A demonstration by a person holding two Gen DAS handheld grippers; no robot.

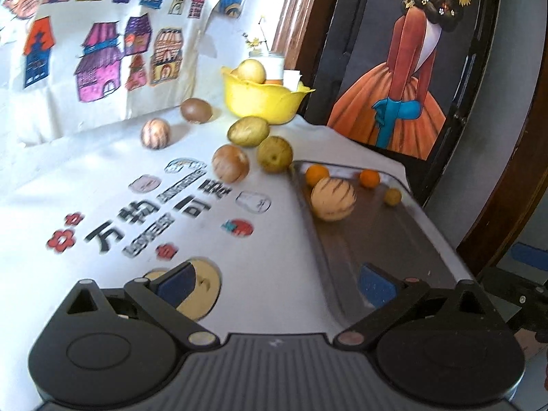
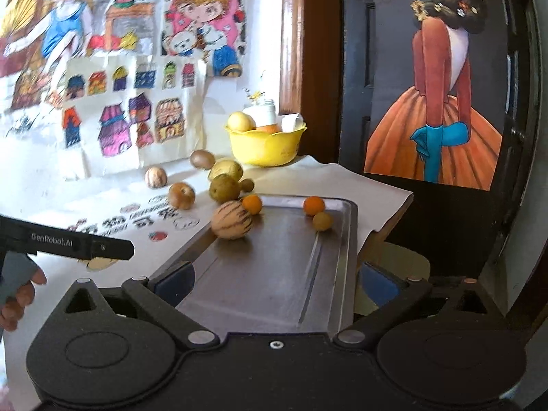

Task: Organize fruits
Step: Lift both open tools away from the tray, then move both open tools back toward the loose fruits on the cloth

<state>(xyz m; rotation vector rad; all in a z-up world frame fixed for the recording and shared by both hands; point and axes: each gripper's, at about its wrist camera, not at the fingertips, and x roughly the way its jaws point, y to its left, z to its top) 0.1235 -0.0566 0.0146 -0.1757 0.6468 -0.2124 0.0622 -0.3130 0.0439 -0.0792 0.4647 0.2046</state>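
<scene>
A metal tray point(image 1: 394, 239) point(image 2: 274, 274) lies at the table's right. On it sit a striped pale melon point(image 1: 333, 198) point(image 2: 232, 219), two small oranges point(image 1: 316, 174) point(image 2: 314, 204) and a small green fruit point(image 1: 392, 196) point(image 2: 322, 221). Several fruits lie loose on the white cloth: a striped one point(image 1: 230, 163), a green one point(image 1: 274, 153), a potato-like one point(image 1: 248, 131), a kiwi point(image 1: 196, 110). A yellow bowl point(image 1: 263, 101) point(image 2: 265, 147) holds a pear. My left gripper point(image 1: 274, 287) is open and empty above the tray's left edge. My right gripper point(image 2: 274, 282) is open and empty over the tray.
Children's drawings point(image 1: 102, 54) lean against the wall behind the fruit. A dark panel with a painted lady point(image 1: 404, 68) stands at the right. The table edge drops off right of the tray. The left tool's body point(image 2: 68, 245) shows in the right wrist view.
</scene>
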